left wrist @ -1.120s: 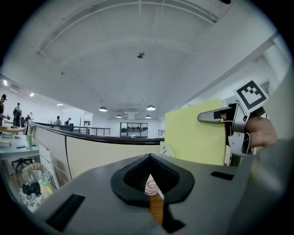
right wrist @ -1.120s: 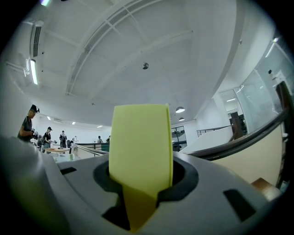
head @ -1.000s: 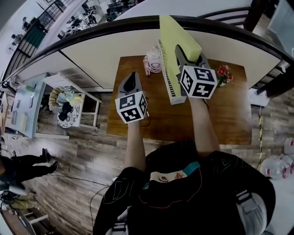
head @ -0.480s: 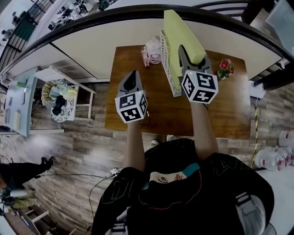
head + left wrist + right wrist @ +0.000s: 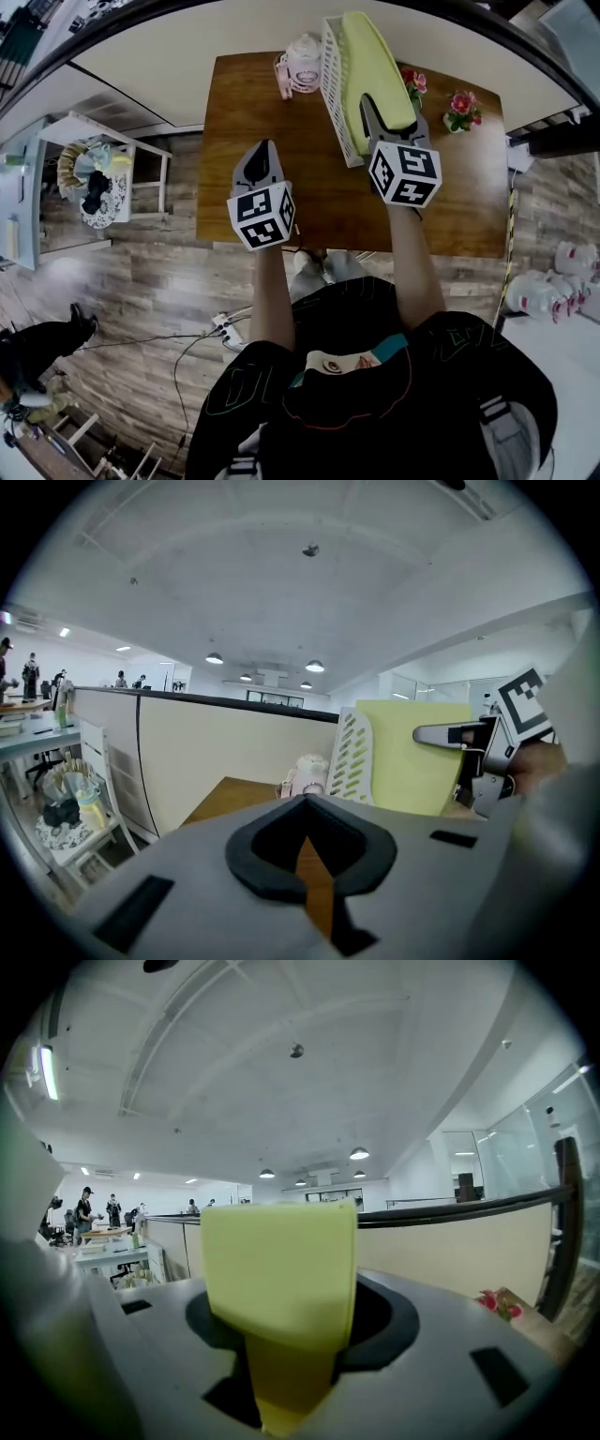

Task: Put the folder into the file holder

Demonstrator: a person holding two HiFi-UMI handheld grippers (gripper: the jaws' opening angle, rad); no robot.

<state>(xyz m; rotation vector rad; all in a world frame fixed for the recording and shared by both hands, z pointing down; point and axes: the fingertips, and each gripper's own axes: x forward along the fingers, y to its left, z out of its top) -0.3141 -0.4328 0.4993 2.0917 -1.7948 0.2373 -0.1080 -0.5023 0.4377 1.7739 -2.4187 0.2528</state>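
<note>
A yellow-green folder (image 5: 375,66) stands in the white slotted file holder (image 5: 335,84) at the back of the wooden table (image 5: 244,112). My right gripper (image 5: 389,112) is at the folder's near edge. Its jaws are opening, with the folder (image 5: 281,1279) still between them and a dark gap beside it. My left gripper (image 5: 263,155) hovers over the table left of the holder, shut and empty. In the left gripper view the folder (image 5: 412,757) rises behind the holder's wall (image 5: 352,761).
A small pink-and-white object (image 5: 302,66) stands just left of the holder. Two small flower pots (image 5: 462,105) sit to its right. A partition wall (image 5: 234,23) runs behind the table. A white rack with items (image 5: 94,178) stands on the floor at left.
The folder has gone down and deeper into the file holder, with my right gripper following it. The left gripper has kept its place beside the holder.
</note>
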